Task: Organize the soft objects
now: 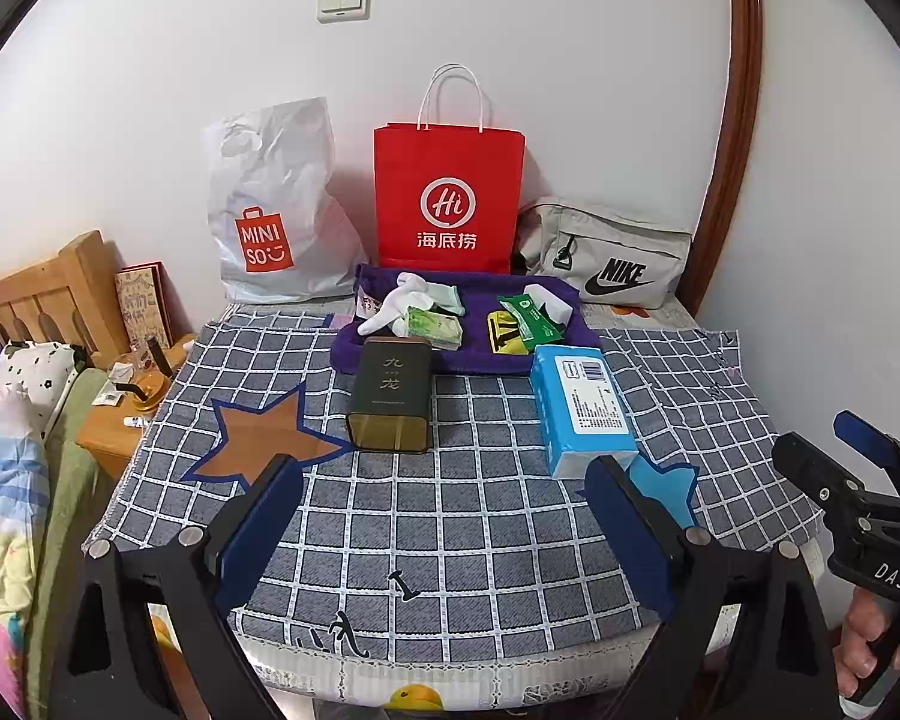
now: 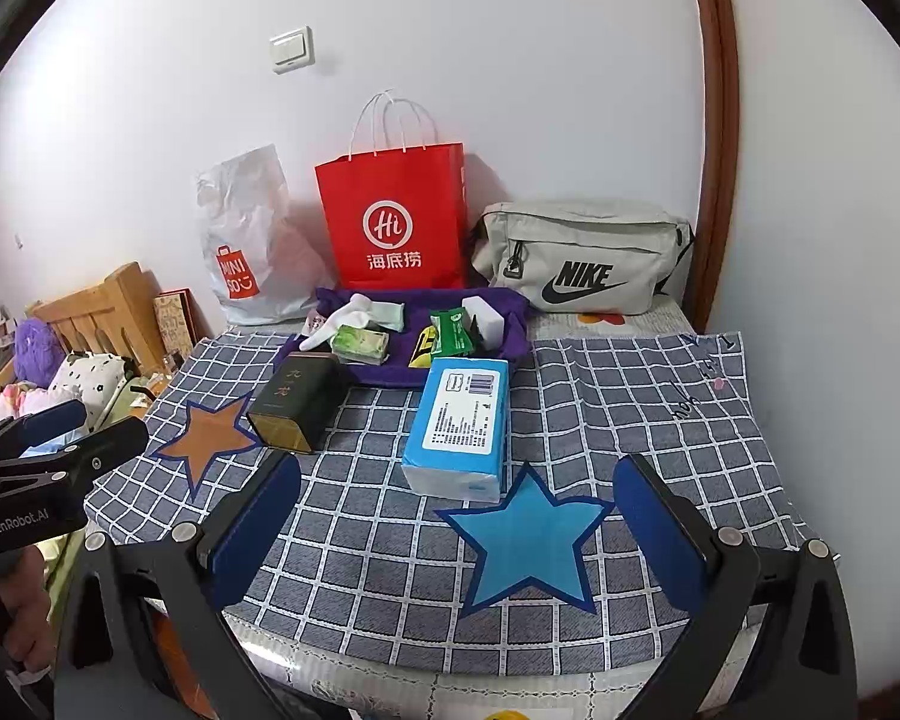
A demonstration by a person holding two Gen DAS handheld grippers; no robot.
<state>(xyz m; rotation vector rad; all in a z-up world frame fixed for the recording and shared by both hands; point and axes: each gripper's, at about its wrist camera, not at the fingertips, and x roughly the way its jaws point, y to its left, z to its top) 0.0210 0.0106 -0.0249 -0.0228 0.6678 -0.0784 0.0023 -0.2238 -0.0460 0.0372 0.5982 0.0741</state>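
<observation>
Hovering low over the checked cloth [image 1: 450, 510], both spread wide and holding nothing: left gripper [image 1: 444, 531], right gripper [image 2: 456, 531]. Fits either sorting about to go on or sorting finished, with socks [image 1: 399, 300], green packs [image 1: 435, 330] and other small soft things heaped on the purple cloth [image 1: 510, 360]. Counted in front of it: one dark tin [image 1: 390, 396], one blue tissue pack [image 2: 459, 420]; behind: three bags.

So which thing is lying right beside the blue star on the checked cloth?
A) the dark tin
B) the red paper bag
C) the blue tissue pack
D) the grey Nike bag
C: the blue tissue pack lies with its near end at the upper point of the blue star, while the dark tin sits further left, by the brown star.
</observation>
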